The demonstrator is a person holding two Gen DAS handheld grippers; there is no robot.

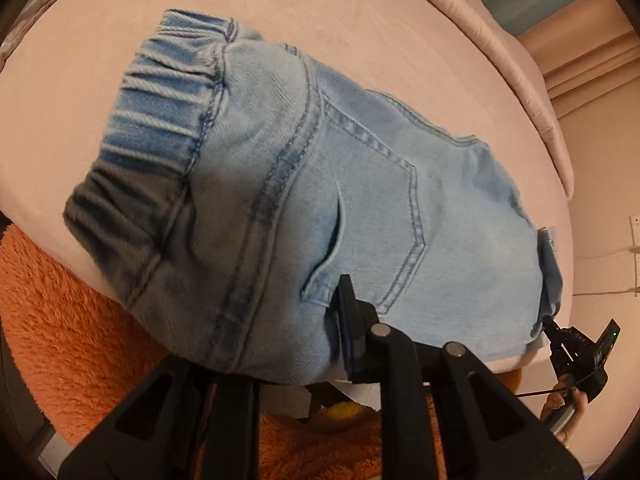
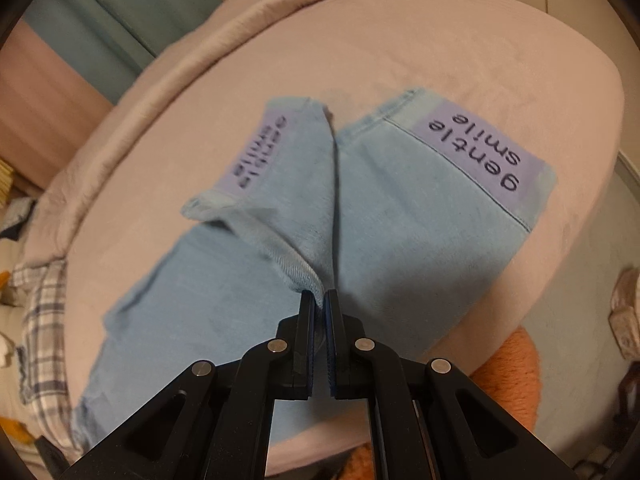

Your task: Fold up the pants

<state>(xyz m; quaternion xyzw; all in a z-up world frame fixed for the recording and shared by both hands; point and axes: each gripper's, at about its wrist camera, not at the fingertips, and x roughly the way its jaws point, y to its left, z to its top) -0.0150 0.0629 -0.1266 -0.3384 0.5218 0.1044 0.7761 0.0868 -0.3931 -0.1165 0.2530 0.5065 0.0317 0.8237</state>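
- Two-handed fold in progress: judged to be the set-down of a fold, with the pants point(image 1: 320, 168) already doubled into a short bundle.
- Located on the pink bed point(image 1: 360, 20), close to its front edge and above an orange rug point(image 1: 80, 340).
- Seen from the left wrist with the elastic waistband point(image 1: 160, 120) and back pocket point(image 1: 372, 200) facing up; seen from the right wrist with both labelled cuffs point(image 2: 484, 152) lying on top, side by side.
- Right gripper point(image 2: 322, 300): clenched, with a ridge of denim pinched between the fingers point(image 2: 306, 320) at the near edge of the bundle.
- Left gripper point(image 1: 340, 312): one finger visible against the pocket corner, the other buried under draped denim; cannot tell whether pressing on the cloth or let go.
- Next move, as judged: lower both held edges until flat on the bed, then release the right pinch straight, without dragging the ridge.
- Confirm the left side free of cloth before withdrawing.
- Smooth the raised crease between the two legs before any further fold.
- Keep the cuffs square with the layer beneath.
- Risk, as judged: near edge appears to overhang the bed; avoid any pull toward the rug.
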